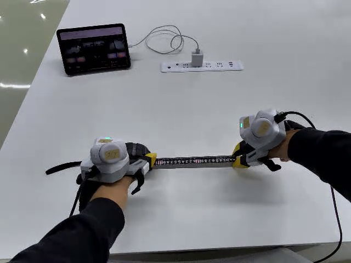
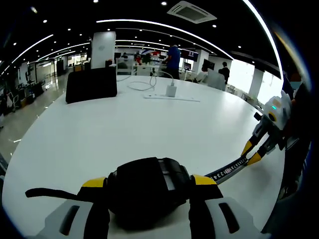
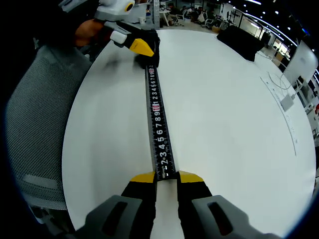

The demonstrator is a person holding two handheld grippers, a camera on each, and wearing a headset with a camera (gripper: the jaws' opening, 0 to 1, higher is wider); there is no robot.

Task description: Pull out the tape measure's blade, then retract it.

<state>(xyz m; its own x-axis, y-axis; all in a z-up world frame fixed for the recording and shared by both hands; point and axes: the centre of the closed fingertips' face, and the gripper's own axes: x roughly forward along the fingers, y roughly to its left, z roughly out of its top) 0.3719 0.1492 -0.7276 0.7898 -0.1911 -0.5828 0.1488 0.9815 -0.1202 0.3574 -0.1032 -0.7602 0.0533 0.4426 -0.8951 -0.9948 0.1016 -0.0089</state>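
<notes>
Left gripper [image 1: 145,161] jaws clamp the tape measure [image 2: 149,191] as an anchor, while right gripper [image 3: 166,175] jaws pinch the blade [image 3: 157,119] by its tip, stretching it along the surface [image 1: 219,109].

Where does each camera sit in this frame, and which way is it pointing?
Head view: on the headset, looking forward and down at the table; both sleeves, the left gripper and right gripper show.
Left gripper view: on the left gripper, facing over the clamped case towards the tablet; its own jaws show.
Right gripper view: on the right gripper, facing along the blade towards the left gripper; its own jaws pinch the blade's end.
Shared: both gripper views show the blade and the opposite gripper.
</notes>
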